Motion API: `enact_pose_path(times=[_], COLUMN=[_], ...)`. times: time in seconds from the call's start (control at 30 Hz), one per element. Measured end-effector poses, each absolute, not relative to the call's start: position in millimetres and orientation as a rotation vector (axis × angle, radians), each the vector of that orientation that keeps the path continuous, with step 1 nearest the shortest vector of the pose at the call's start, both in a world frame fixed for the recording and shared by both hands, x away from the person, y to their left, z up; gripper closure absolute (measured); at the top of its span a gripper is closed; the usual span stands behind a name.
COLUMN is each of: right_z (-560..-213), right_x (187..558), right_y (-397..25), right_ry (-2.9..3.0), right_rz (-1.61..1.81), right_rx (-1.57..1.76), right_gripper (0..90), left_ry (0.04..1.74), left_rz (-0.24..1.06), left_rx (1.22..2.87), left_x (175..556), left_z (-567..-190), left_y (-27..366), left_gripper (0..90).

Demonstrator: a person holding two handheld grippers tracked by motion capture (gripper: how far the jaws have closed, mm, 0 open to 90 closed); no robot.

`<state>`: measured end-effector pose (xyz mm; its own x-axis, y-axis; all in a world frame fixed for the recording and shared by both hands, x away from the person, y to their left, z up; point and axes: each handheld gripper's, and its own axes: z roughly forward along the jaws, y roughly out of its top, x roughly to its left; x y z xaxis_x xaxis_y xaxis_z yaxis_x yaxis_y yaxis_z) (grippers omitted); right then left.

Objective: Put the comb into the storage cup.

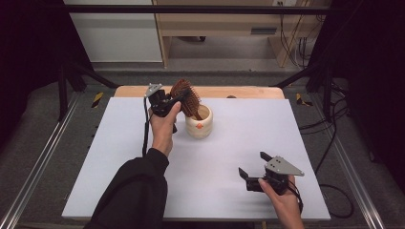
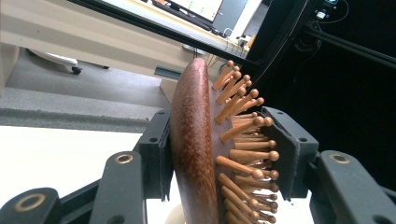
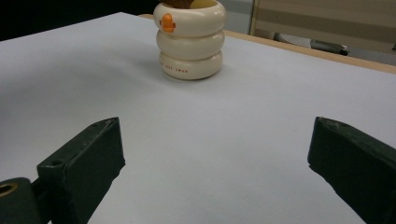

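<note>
Toward the upper centre of the high view, a reddish-brown wooden paddle hairbrush with peg bristles (image 1: 187,97) is clamped by the left hand-held gripper (image 1: 177,98), its handle inside a cream ringed ceramic cup (image 1: 199,122); the cup could be tipped if the brush is dragged sideways. The right hand-held gripper (image 1: 252,166) is held wide open, empty.

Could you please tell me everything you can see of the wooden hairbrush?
The hairbrush looks like dark reddish-brown wood, with an oval paddle head and rows of lighter, ball-tipped wooden pins. The left hand-held gripper is shut on its head, one jaw against the smooth back, the other on the pins. Its lower end dips into the cream ringed cup at the far side of the white table. Its handle is hidden.
</note>
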<state>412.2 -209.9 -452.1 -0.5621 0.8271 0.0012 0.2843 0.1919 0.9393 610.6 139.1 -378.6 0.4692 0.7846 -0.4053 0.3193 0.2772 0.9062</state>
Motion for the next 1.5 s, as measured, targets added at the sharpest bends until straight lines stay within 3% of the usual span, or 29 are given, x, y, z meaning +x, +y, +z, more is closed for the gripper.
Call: enact_pose_path(times=[1.5], right_z=[-452.5], right_x=[412.2], right_y=[-209.0], right_ry=[1.959], right_rz=[1.369], right_rx=[1.035], right_gripper=[3.8], left_ry=[1.134], left_rz=[0.412], left_rx=[1.295], left_x=[613.9], left_z=[-380.7], left_y=[140.1], left_gripper=[39.7])
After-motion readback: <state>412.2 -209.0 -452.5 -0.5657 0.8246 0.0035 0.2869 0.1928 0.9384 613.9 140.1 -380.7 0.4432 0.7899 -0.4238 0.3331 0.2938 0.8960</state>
